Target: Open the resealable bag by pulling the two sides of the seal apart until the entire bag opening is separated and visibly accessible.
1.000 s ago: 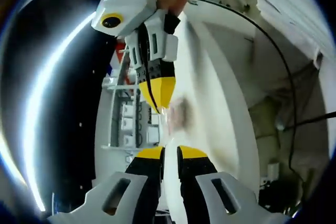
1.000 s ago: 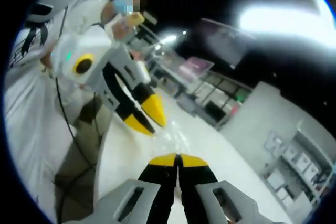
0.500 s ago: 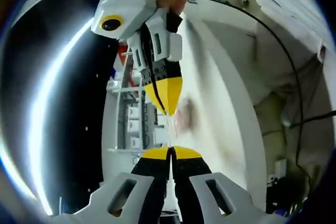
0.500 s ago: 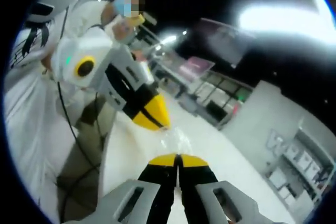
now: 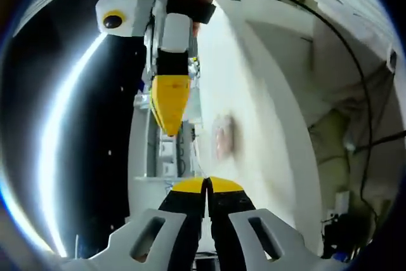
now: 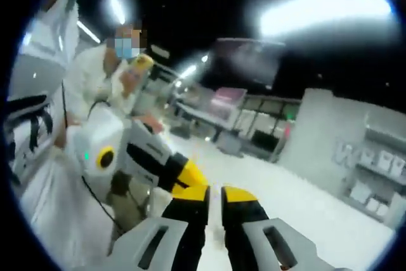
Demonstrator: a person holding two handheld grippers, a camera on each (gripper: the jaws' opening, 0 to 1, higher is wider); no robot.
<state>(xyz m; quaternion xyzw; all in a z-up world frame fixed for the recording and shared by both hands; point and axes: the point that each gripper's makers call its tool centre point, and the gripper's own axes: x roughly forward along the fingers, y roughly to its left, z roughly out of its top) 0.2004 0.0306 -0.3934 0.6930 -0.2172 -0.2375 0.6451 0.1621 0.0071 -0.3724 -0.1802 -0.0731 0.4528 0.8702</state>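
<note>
In the left gripper view my left gripper has its yellow-tipped jaws pressed together on the edge of a thin clear bag, which shows only as a faint film above the tips. My right gripper hangs down from the top, held by a hand, its tip up and to the left of the film and apart from it. In the right gripper view my right gripper has a narrow gap between its jaws, with nothing seen in it. The left gripper lies just to its left, nearly touching.
A long white table runs under both grippers, with a blurred pinkish object on it. A white rack stands beside it and a black cable curves past. A person in white stands behind; shelves are at right.
My right gripper has swung up and left away from the left gripper's tips and its jaws have parted slightly, no longer on the bag. The left gripper stays shut. The right view has tilted.
</note>
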